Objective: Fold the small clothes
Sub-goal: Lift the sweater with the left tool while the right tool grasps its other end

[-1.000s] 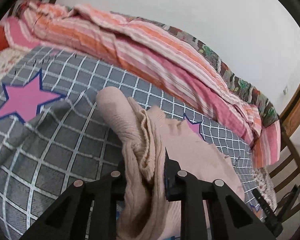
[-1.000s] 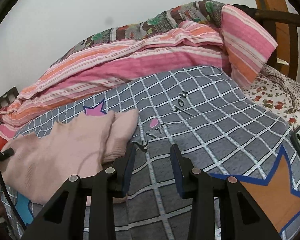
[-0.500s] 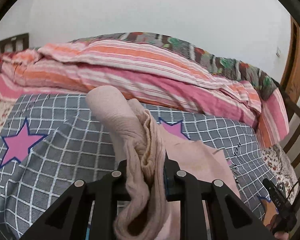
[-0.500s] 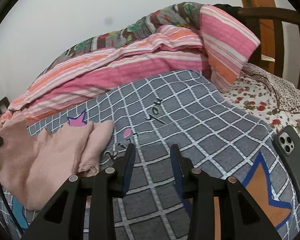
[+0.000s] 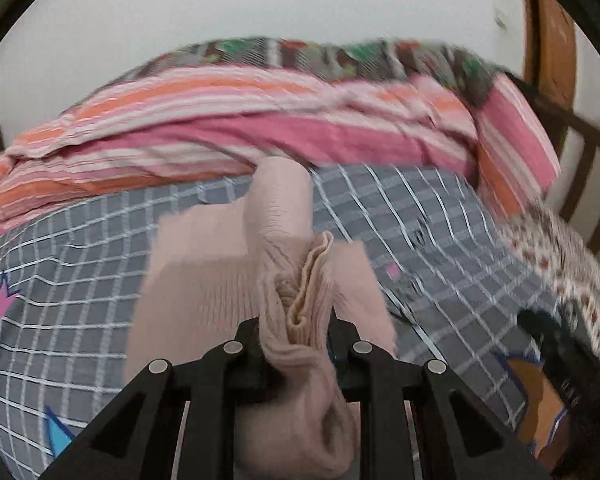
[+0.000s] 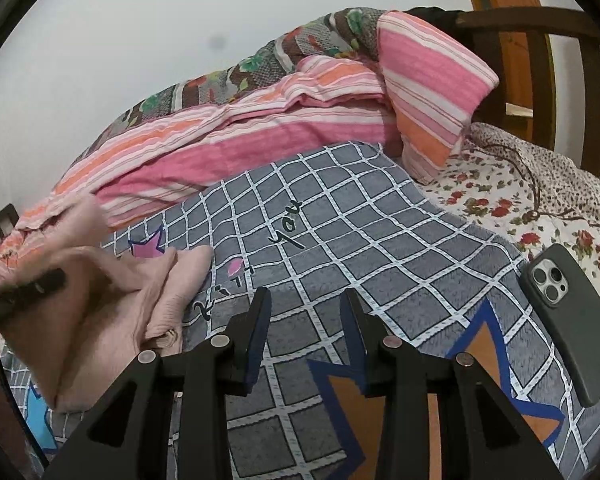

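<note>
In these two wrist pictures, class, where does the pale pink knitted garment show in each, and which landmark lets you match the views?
Left wrist view: the pale pink knitted garment fills the lower centre, bunched between the left gripper jaws.
Right wrist view: the garment lies at the left edge, beside the empty right gripper.
Shared landmark: the grey checked blanket with stars, under the garment in both.

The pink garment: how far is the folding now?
Done: part of the pink garment already lies doubled on the grey checked blanket. In hand: the left gripper is shut on a bunched edge, carrying it across. Left: laying that flap flat; the right gripper is open and empty.
</note>
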A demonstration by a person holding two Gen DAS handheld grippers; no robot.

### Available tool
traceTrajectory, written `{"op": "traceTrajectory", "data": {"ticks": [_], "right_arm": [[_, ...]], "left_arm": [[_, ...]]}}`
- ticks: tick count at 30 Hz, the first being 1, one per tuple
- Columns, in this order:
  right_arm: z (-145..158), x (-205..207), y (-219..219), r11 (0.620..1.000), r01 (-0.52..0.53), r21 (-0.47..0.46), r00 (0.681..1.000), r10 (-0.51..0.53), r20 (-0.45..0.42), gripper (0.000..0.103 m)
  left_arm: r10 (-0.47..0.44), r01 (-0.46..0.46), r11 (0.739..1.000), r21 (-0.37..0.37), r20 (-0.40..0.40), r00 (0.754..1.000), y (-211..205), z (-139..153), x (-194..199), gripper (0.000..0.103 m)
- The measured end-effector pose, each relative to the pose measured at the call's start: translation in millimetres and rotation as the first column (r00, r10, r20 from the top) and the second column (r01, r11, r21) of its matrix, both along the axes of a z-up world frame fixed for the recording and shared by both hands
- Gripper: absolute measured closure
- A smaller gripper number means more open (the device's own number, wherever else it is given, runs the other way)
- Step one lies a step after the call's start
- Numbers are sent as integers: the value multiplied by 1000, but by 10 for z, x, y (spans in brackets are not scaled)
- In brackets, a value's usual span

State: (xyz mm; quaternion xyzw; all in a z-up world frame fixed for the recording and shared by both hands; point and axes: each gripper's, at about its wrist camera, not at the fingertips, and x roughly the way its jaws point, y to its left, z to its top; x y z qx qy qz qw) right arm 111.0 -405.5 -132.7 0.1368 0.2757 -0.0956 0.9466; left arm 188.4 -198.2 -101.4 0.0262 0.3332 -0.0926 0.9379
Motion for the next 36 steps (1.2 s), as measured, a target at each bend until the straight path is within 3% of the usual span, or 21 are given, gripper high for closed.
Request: {"op": "traceTrajectory", "data": {"ticks": [4,5,10,11,12,13,16,21,25,30,35,36], "right_arm": [[-8,-20,-23,1000,-5,14,1000,5,-3,67],[-9,-23,-18,1000,-9,15,1000,9,-3,67],[-13,-10,53,998,-55,20,998,55,-13,64],[-16,-6,77,997,-68,23,998,68,-16,62],[-18,5,105,996,-83,28,996,83,-18,59],[-18,17,144,994,-104,39,994,104,-19,56],[-5,39,212,980,-171,106,985,173,-9,51],[49,265,316,890,-308,337,949,312,42,43],[73,562,497,824,-380,420,915,401,42,40],[-13,1027,726,812,-381,443,893,447,-52,39],[-230,1401,901,818,-345,460,866,466,-180,39],[-262,1449,912,822,-334,462,866,461,-194,44]], "left_arm": [[-65,67,997,38,-61,996,-163,-173,-28,74],[-100,101,995,20,-62,993,-168,-162,-50,64],[-193,185,968,-169,-32,981,198,55,-207,61],[-199,193,960,-203,-11,980,324,116,-254,56],[-197,194,956,-220,7,980,411,152,-287,40],[-185,190,953,-236,40,982,559,193,-343,35],[-142,153,962,-228,61,988,865,218,-369,34],[-53,59,983,-173,42,998,1428,42,-207,34],[-31,39,975,-219,39,999,1773,-111,-60,34],[-35,40,947,-318,22,999,2025,-319,158,34],[-58,54,932,-358,-2,998,2110,-388,283,34],[-65,61,930,-362,1,998,2121,-392,296,34]]}}
